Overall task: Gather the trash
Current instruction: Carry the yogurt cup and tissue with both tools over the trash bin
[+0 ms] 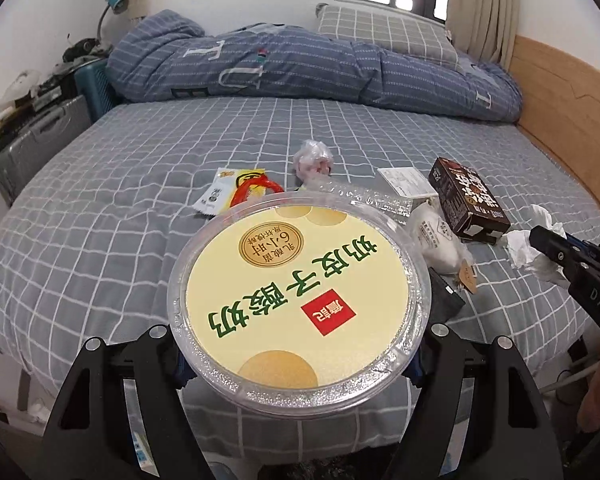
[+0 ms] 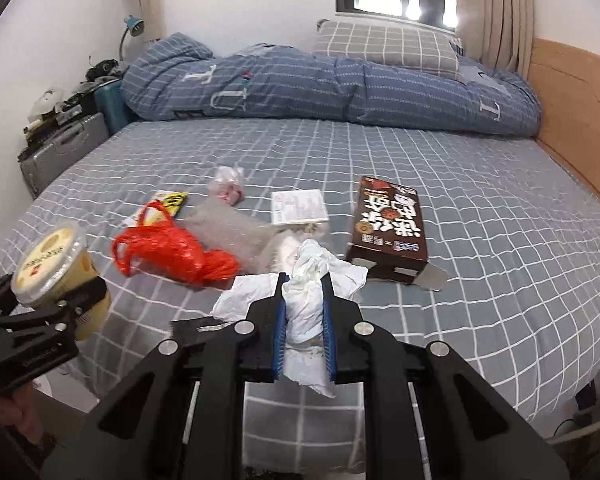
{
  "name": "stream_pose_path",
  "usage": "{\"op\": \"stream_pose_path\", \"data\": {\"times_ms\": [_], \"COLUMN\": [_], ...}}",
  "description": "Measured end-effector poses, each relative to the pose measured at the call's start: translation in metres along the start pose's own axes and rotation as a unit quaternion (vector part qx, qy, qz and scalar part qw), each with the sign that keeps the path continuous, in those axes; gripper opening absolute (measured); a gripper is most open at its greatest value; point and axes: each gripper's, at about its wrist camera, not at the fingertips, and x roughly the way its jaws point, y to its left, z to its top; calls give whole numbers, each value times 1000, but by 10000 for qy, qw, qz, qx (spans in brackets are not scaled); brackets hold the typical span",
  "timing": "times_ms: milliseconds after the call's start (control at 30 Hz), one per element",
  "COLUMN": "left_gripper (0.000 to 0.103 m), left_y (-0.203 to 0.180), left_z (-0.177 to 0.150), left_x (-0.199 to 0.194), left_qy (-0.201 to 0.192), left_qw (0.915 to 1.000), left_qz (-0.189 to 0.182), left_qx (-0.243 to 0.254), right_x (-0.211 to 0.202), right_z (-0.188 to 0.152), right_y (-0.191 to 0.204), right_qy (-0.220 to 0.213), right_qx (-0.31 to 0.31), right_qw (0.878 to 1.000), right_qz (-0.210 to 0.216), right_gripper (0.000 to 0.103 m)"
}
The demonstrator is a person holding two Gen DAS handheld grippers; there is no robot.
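Left wrist view, yogurt tub (image 1: 300, 300) hiding red bag (image 1: 256, 190)

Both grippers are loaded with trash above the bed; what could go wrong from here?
The crumpled tissue hangs loose beyond the right gripper, so it could slip out or shed scraps. The left gripper holds the round yogurt cup by its smooth sides; a tilt might drop it onto the bedsheet.
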Motion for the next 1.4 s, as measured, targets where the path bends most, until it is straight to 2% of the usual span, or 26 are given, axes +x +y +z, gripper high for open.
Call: {"op": "stream_pose_path", "data": {"times_ms": [333, 767, 1167, 1400], "left_gripper": [73, 73, 73, 73], "left_y": [10, 24, 38, 39], "left_z": [-31, -72, -117, -142], "left_x": [-25, -48, -55, -59], "left_qy": [47, 249, 735, 981], "left_qw": [9999, 9992, 9961, 9935], "left_qz": [74, 146, 134, 82], "left_qx": [-149, -286, -474, -565], "right_x": [-20, -44, -55, -49], "right_z": [-23, -55, -90, -121], "right_y": [29, 47, 58, 63], "right_qy": [129, 283, 560, 932], "right_qx": [-68, -48, -26, -14], "right_qw": [9996, 9987, 9972, 9943], "right_qz": [245, 416, 498, 521], "right_gripper": [15, 15, 15, 15]}}
